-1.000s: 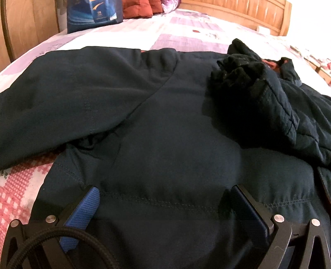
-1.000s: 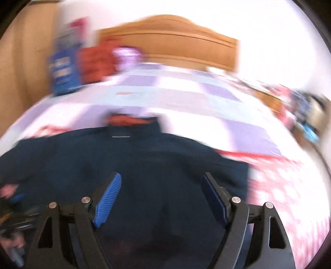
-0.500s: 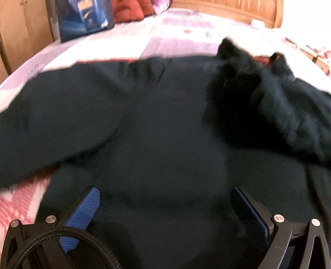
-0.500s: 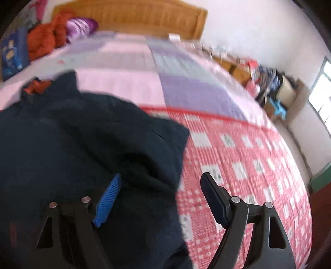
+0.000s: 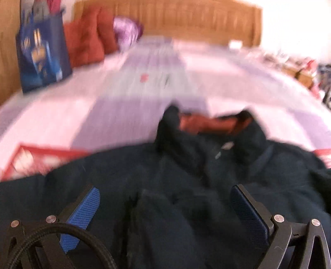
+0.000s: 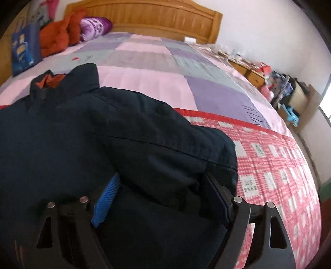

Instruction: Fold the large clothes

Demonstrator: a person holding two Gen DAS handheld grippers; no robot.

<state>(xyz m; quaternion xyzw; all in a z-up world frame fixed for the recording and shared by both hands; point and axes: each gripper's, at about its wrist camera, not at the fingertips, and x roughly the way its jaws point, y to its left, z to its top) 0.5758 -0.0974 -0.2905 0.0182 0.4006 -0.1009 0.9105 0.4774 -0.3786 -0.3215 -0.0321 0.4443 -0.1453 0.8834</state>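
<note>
A large dark navy jacket (image 5: pixel 186 175) lies spread on the bed, its collar with orange lining (image 5: pixel 202 124) pointing at the headboard. My left gripper (image 5: pixel 164 189) hovers open over the jacket's middle, below the collar; this view is blurred. In the right wrist view the jacket (image 6: pixel 103 134) has a thick fold along its right edge. My right gripper (image 6: pixel 161 175) straddles that fold, jaws wide and opening. Fabric bulges between the fingers and hides part of the left blue pad (image 6: pixel 105 198).
The bed's quilt (image 6: pixel 269 165) is red-checked near me and purple-pink patchwork further up. At the wooden headboard (image 6: pixel 144 16) sit a blue bag (image 6: pixel 24 49), red cushions (image 6: pixel 55 39) and a purple pillow (image 6: pixel 95 27). A cluttered bedside cabinet (image 6: pixel 252 72) stands at the right.
The left gripper has swept from the jacket's body toward the collar, and its view has blurred. The right gripper has come down onto the jacket's right edge, with the fold between its fingers.
</note>
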